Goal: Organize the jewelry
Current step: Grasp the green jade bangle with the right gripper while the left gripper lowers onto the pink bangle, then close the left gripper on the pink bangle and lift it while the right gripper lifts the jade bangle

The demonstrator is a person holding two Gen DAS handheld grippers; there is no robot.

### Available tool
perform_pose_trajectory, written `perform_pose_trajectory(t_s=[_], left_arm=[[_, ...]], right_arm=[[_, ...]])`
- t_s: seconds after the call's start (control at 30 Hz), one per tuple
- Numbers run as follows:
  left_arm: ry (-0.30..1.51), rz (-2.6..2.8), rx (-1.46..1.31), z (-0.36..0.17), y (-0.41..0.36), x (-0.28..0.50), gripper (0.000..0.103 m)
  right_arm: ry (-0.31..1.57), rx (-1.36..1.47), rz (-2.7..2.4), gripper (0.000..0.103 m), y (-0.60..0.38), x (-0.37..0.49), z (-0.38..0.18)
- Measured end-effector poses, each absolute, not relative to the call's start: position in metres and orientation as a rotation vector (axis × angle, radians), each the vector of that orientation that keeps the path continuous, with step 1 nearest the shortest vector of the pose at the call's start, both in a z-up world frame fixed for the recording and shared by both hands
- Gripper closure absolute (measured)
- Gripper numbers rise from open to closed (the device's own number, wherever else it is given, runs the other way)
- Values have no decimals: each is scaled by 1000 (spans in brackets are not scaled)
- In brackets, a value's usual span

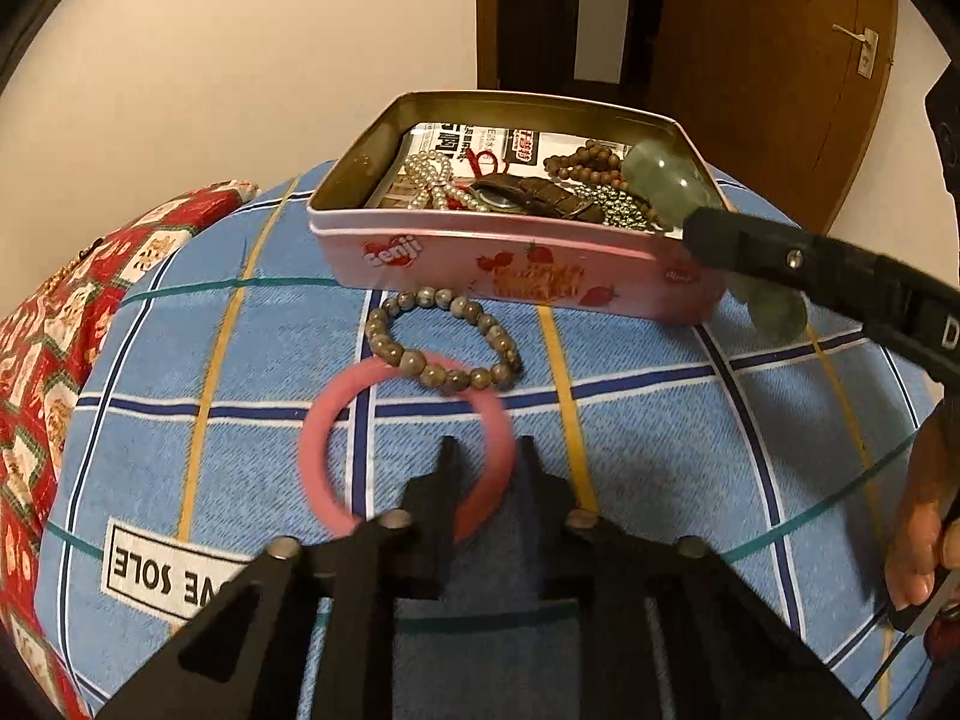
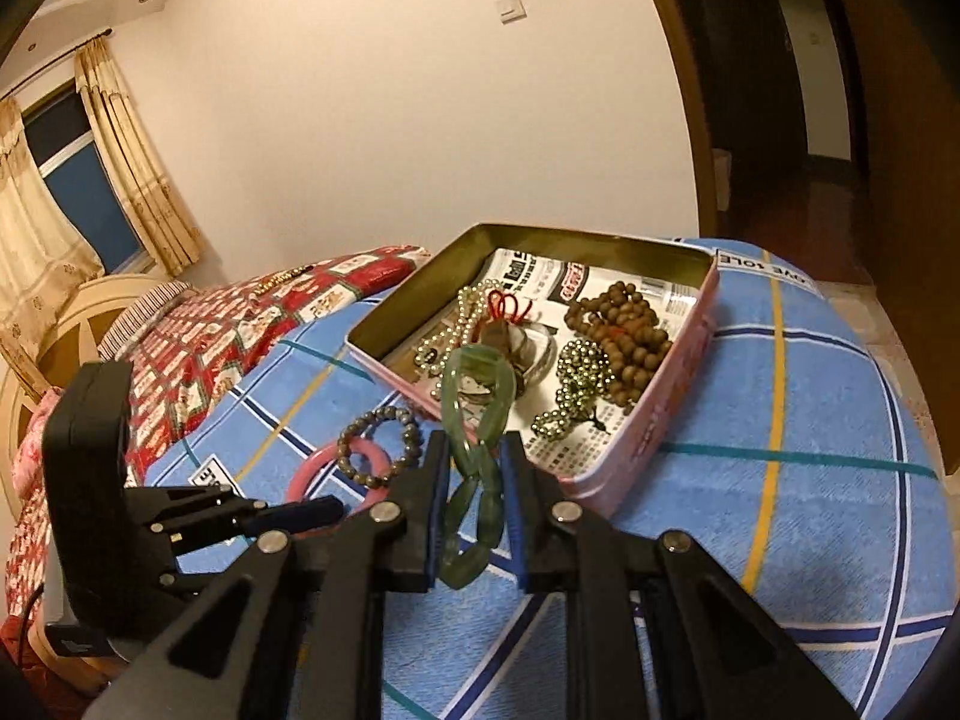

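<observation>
A pink tin [image 1: 516, 264] stands on the blue checked blanket and holds pearls [image 1: 429, 180], brown wooden beads [image 1: 585, 159], metal beads [image 1: 624, 207] and a dark watch. My left gripper [image 1: 483, 456] is open, its fingers straddling the rim of a pink bangle [image 1: 336, 420] on the blanket. A grey-brown bead bracelet [image 1: 444, 336] lies over the bangle's far edge. My right gripper [image 2: 474, 450] is shut on a green jade chain bracelet [image 2: 474, 414], held at the tin's [image 2: 630, 450] near edge.
A red patterned quilt [image 1: 66, 312] lies to the left. A wooden door [image 1: 768, 60] stands behind the tin. A headboard and curtained window [image 2: 66, 180] are at the far left in the right wrist view.
</observation>
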State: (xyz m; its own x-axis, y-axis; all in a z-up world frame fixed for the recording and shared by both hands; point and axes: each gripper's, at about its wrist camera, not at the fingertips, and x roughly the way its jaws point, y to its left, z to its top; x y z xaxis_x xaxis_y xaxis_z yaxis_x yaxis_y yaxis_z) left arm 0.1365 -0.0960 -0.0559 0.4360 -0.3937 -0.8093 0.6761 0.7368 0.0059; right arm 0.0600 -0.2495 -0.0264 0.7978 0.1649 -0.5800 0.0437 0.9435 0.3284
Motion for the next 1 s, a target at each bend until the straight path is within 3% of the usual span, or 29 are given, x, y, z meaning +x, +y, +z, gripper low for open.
perform_pose_trajectory(t_s=[0.27,0.53,1.0], left_arm=[[881,-665,295,-47,-71,121,94],[746,-683,34,-10,-18,103,94],[539,-737,-5,39,-37,106,93]], right_arm=[[584,323,73,83,-248,54,-18],[562,323,67,83,-249,52,-16],[495,352,40,83,-255,43,-7]])
